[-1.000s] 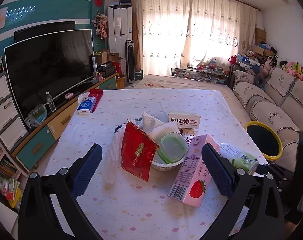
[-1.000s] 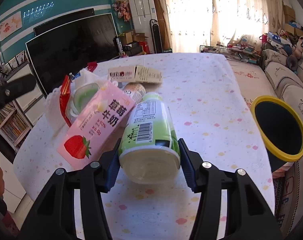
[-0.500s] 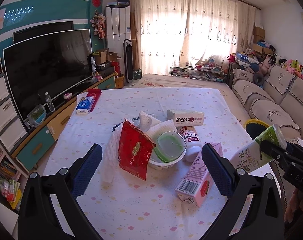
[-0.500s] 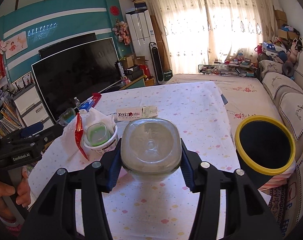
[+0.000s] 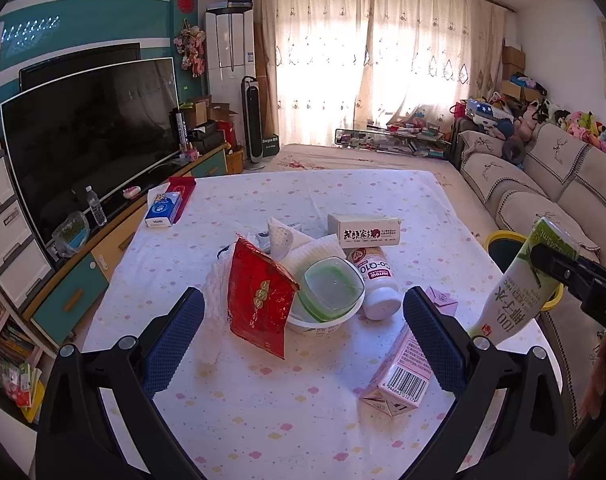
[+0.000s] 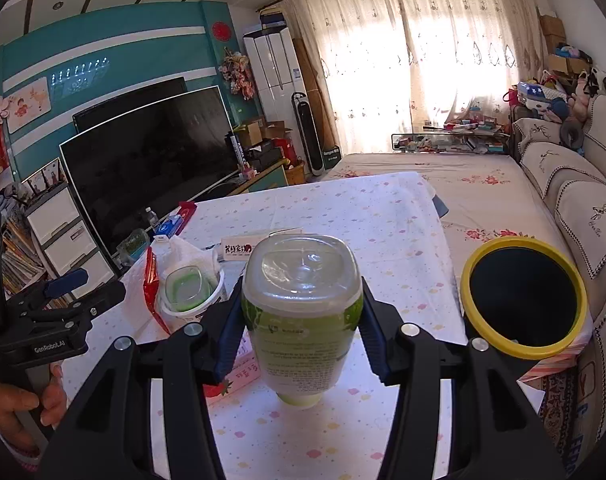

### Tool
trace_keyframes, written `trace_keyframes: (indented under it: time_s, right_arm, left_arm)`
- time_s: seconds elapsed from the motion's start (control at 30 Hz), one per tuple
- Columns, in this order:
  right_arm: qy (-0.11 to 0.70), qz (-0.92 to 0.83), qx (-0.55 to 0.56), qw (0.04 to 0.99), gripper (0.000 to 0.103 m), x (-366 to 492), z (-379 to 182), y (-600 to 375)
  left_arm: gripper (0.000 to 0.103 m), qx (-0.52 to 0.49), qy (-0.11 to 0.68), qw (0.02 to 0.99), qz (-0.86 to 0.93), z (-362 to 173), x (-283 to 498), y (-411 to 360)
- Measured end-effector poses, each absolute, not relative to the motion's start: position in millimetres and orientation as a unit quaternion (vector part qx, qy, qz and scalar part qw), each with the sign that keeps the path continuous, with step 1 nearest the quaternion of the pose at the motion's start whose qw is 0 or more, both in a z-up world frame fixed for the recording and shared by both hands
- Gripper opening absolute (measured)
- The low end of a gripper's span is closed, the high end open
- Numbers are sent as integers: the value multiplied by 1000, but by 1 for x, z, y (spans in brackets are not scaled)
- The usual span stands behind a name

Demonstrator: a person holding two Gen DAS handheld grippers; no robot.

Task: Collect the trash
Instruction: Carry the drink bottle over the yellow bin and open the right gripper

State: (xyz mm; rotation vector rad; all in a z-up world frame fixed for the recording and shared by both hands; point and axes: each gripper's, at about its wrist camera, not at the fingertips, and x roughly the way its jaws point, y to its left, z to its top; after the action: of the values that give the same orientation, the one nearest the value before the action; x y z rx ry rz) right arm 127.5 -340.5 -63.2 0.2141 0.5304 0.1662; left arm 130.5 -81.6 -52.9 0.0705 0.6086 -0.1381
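Observation:
My right gripper (image 6: 301,316) is shut on a green and white drink bottle (image 6: 301,312), held in the air upside down, cap end down, above the table's right side; it also shows in the left wrist view (image 5: 521,284). A yellow-rimmed black bin (image 6: 523,298) stands beside the table to its right. My left gripper (image 5: 303,340) is open and empty above the table's near edge. In front of it lie a red foil packet (image 5: 259,300), a white bowl with a green lid (image 5: 329,300), a white supplement bottle (image 5: 373,280), a pink strawberry milk carton (image 5: 403,368) and a small box (image 5: 365,232).
The table (image 5: 263,420) has a white dotted cloth. A blue tissue pack (image 5: 163,210) lies at its far left corner. A TV and cabinet (image 5: 87,136) stand to the left, a sofa (image 5: 543,196) to the right.
My right gripper lifted the green bottle off the table beside the pink carton, tipped it upside down and carried it right, toward the bin. The left gripper stayed open, drawing back a little.

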Motion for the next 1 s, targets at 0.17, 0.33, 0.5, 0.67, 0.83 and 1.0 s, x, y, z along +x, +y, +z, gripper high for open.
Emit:
trace_keyframes:
  time_s: [0.17,0.33,0.5,0.67,0.83,1.0]
  right_arm:
    - [244,42,102,963,49,135,-53,-367]
    - [220,-18,100,970,49,148,-44,-416]
    - [226,-92,97,965,49,179,-60,-473]
    - [261,-144,110,948,49,215,-108,-525]
    - [312,-181,117,925,49,243,-160,-560]
    - [340,-197,120,912,50,250,-192,-573]
  left_arm:
    - [98,39,301,950,-68,-54,131,-87]
    - [98,45,301,950,-69,-55,131,-91]
    - [98,54,308,947,-77,-60,133,-102]
    - [98,64,311,944,-84,-63,136,-115]
    - [98,74,318,941,-91,-68,140,-125]
    - [98,77,328,936,-102,-75,146,-132]
